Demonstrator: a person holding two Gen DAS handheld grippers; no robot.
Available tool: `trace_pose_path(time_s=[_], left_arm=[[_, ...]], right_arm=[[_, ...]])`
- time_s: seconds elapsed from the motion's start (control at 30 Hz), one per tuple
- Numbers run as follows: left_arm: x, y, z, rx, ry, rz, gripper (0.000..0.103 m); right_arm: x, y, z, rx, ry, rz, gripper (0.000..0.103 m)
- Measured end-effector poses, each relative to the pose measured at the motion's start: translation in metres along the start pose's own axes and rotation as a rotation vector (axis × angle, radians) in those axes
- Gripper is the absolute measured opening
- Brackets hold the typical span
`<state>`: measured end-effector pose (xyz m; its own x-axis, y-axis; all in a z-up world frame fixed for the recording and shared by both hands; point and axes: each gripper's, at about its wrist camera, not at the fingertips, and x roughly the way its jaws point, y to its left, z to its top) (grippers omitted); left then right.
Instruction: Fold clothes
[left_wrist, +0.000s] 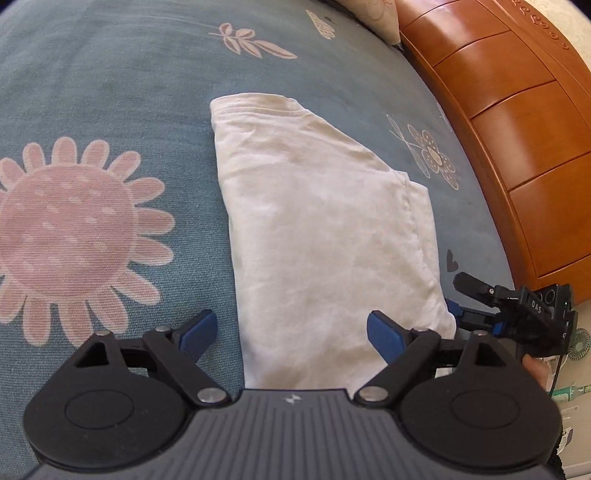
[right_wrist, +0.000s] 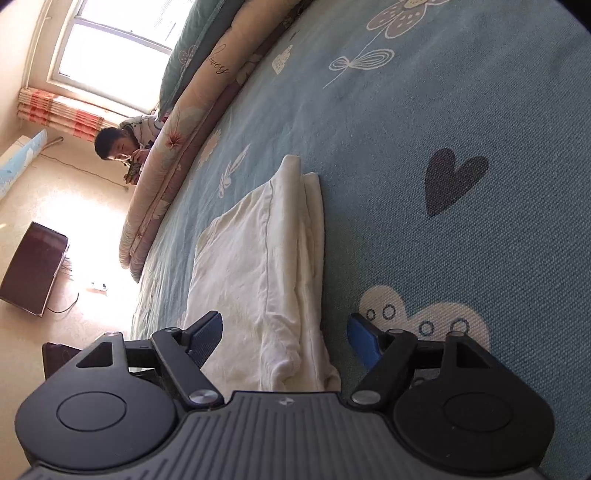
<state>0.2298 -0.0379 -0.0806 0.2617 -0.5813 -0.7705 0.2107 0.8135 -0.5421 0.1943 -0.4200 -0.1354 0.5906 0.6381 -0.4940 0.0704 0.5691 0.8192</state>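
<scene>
On the blue flowered bed cover (left_wrist: 110, 74) lies the white garment (left_wrist: 325, 221), already folded into a long narrow strip that runs from near the grippers away toward the far side of the bed. The left gripper (left_wrist: 291, 332) hovers over the strip's near end with its fingers (left_wrist: 201, 330) spread wide and nothing between the pads; the cloth lies below them, not pinched. The right gripper (right_wrist: 286, 334) stands low at the strip's right edge, its fingers (right_wrist: 207, 334) likewise apart and empty, one over the cloth and one over bare cover.

I judge that a lengthwise fold is done and the step in hand is a fresh approach for the next fold, probably bringing the near end over toward the far end. That calls for both grippers to come down on the two near corners, catching all layers at once, since the right edge shows several stacked plies that could slip apart.

The garment looks soft, thin, lightly creased cotton, with a seam along one layer and a slightly yellowed tint.
</scene>
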Motion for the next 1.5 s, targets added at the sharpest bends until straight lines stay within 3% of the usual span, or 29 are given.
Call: trace_pose_path(time_s=[0.23, 0.4, 0.67, 0.77, 0.9, 1.0, 1.17, 1.23, 1.33, 1.4, 1.5], left_arm=[[0.016, 0.005, 0.026, -0.019, -0.015, -0.056, 0.089], [0.023, 0.008, 0.034, -0.044, -0.042, -0.109, 0.097], [0.01, 0.015, 0.002, 0.015, -0.05, -0.191, 0.096], [0.018, 0.017, 0.014, -0.027, -0.061, -0.204, 0.096], [0.027, 0.013, 0.028, -0.045, -0.065, -0.198, 0.097], [0.023, 0.012, 0.019, 0.008, -0.084, -0.175, 0.088], [0.017, 0.023, 0.01, -0.031, -0.109, -0.164, 0.069], [0.018, 0.02, 0.011, -0.028, -0.109, -0.146, 0.067], [0.019, 0.01, 0.012, 0.0, -0.109, -0.095, 0.067], [0.018, 0.004, 0.009, 0.029, -0.117, -0.052, 0.065], [0.017, -0.006, 0.006, 0.057, -0.129, 0.013, 0.057]], right_arm=[[0.033, 0.014, 0.029, -0.067, 0.034, 0.015, 0.08], [0.047, 0.017, 0.044, -0.086, 0.037, 0.043, 0.082], [0.023, 0.013, 0.009, -0.143, 0.091, 0.07, 0.082], [0.021, 0.015, 0.001, -0.17, 0.107, 0.068, 0.082], [0.042, 0.02, 0.019, -0.124, 0.095, 0.084, 0.082], [0.049, 0.022, 0.024, -0.114, 0.096, 0.101, 0.082], [0.038, 0.022, 0.004, -0.155, 0.102, 0.108, 0.082], [0.036, 0.025, -0.002, -0.177, 0.09, 0.088, 0.08], [0.04, 0.028, -0.002, -0.173, 0.076, 0.024, 0.063], [0.043, 0.029, 0.001, -0.166, 0.074, -0.022, 0.04], [0.045, 0.032, -0.001, -0.181, 0.07, -0.057, 0.031]])
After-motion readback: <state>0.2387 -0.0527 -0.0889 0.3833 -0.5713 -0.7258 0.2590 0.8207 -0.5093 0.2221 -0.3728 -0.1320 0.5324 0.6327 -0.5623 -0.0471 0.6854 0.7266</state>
